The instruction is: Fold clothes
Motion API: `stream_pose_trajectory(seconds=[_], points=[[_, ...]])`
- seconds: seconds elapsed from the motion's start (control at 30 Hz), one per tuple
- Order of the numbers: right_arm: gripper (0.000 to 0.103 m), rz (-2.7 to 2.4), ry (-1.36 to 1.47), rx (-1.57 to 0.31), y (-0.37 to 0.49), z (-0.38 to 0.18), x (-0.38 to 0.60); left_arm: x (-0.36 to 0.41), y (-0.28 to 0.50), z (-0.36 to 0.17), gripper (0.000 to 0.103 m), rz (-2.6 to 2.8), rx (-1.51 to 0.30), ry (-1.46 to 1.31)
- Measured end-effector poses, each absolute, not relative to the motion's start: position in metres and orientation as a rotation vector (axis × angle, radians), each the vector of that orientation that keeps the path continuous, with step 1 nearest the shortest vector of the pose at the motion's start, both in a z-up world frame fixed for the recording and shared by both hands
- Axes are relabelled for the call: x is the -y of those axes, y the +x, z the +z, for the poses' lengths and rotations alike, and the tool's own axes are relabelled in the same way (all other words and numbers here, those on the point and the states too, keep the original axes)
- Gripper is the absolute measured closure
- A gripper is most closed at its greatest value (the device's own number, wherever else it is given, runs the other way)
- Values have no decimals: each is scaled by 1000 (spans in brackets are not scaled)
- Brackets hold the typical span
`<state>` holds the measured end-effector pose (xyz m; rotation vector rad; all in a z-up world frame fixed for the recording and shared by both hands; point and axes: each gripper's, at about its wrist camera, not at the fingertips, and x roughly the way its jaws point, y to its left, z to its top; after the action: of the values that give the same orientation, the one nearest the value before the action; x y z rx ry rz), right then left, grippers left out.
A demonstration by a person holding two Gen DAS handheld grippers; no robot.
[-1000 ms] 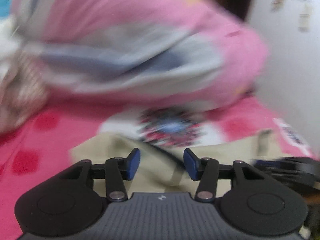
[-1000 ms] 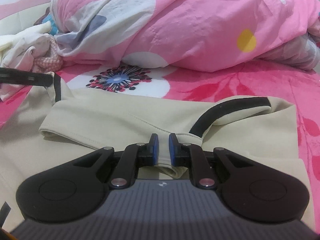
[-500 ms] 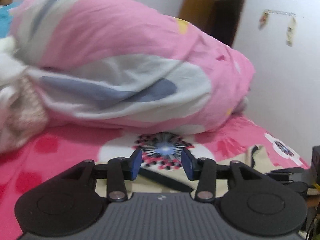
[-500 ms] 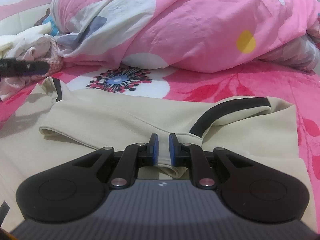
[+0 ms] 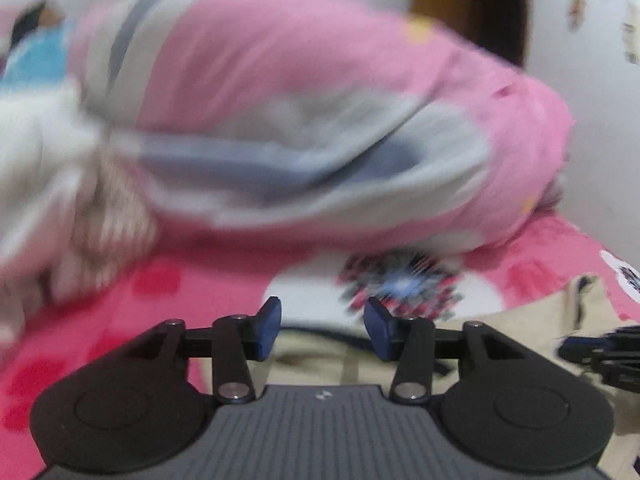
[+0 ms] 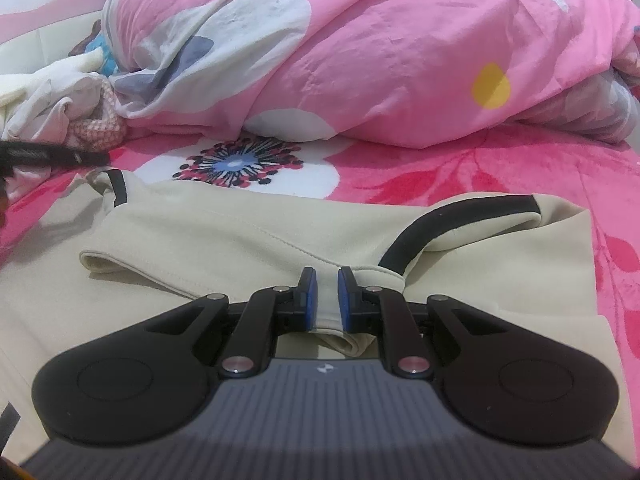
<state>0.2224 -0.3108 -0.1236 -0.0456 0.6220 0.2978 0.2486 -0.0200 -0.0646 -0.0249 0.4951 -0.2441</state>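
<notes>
A beige garment (image 6: 240, 232) with black trim lies partly folded on the bed. My right gripper (image 6: 327, 284) is shut on a folded beige edge near the black-trimmed sleeve, low over the cloth. In the blurred left wrist view my left gripper (image 5: 322, 316) hovers above the garment's (image 5: 520, 320) far-left edge. Its jaws are opening and nothing is between the blue pads. The right wrist view shows the left gripper's tip (image 6: 52, 156) at the left border, just beyond a loose garment corner (image 6: 112, 184). The right gripper (image 5: 600, 352) appears at the left view's right edge.
A heaped pink floral duvet (image 6: 400, 48) fills the back of the bed. A pile of white and checked clothes (image 6: 60, 116) sits at the back left. The pink flowered sheet (image 6: 480, 168) lies around the garment. A white wall and a brown door (image 5: 472, 8) stand behind.
My left gripper has let go of the garment's left corner, widened its jaws, lifted and swung left. The corner now lies slack. The right gripper has kept still with its grip.
</notes>
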Motion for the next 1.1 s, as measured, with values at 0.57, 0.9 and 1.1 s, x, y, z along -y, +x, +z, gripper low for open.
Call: stream_pose_trajectory(seconds=[0.57, 0.9, 1.1], points=[[77, 159, 25, -687, 288, -117, 399, 120, 232, -104, 51, -440, -578, 357], [89, 29, 245, -541, 274, -89, 443, 112, 228, -103, 50, -453, -587, 321], [92, 17, 149, -697, 300, -128, 418, 113, 228, -104, 49, -447, -580, 325]])
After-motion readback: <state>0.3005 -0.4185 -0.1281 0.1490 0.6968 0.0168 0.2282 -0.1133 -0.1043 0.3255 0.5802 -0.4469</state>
